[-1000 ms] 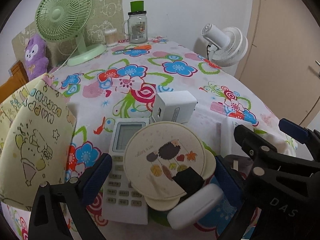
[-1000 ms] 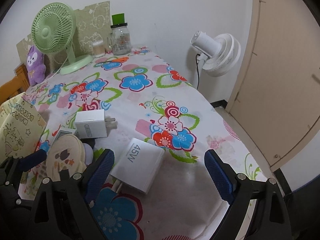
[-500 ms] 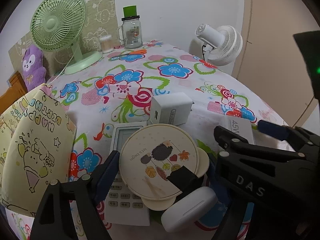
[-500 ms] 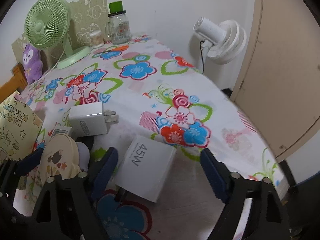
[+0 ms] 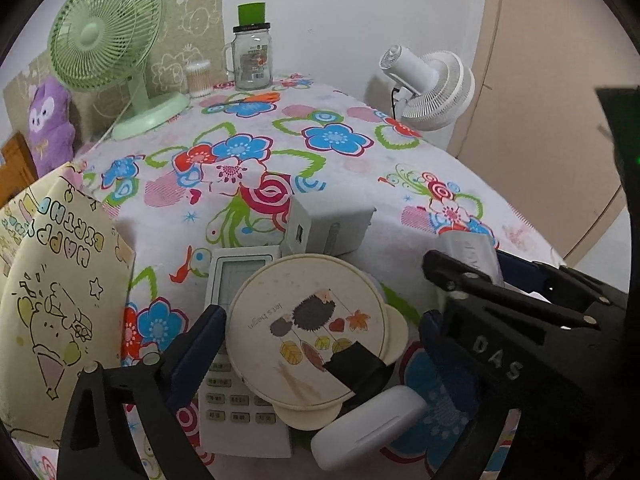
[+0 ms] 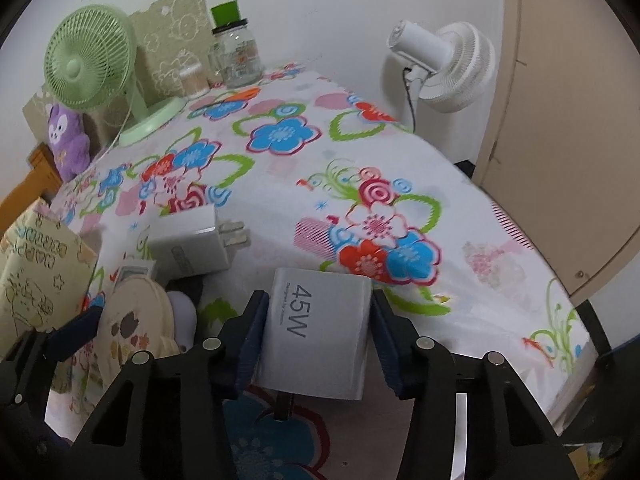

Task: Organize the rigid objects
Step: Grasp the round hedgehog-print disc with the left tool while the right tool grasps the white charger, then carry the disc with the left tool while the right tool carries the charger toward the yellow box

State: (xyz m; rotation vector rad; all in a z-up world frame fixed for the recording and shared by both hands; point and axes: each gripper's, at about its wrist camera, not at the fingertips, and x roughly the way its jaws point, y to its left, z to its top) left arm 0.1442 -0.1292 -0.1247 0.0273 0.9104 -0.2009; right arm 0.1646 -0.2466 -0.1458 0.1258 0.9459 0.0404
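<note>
On the flowered tablecloth (image 6: pixel 360 168) lies a white 45W charger (image 6: pixel 320 332). My right gripper (image 6: pixel 319 304) is closing on it, both blue pads against its sides. In the left wrist view a round cream lid with a hedgehog picture (image 5: pixel 304 328) rests on a white remote (image 5: pixel 236 400). My left gripper (image 5: pixel 320 320) straddles the lid, its jaws opening and not pressing on it. A white oval case (image 5: pixel 368 428) and a black piece (image 5: pixel 356 368) lie at the lid's near edge. A small white plug adapter (image 5: pixel 332 232) sits just beyond.
A yellow birthday bag (image 5: pixel 52 300) stands at the left. At the far end are a green fan (image 5: pixel 104 32), a glass jar (image 5: pixel 252 60), a swab box (image 5: pixel 199 78) and a purple plush (image 5: pixel 48 128). A white fan (image 5: pixel 428 88) and a door stand off the table's right edge.
The right gripper's fingers came in from wide apart onto the sides of the 45W charger. The left gripper's fingers narrowed around the lid, then spread again.
</note>
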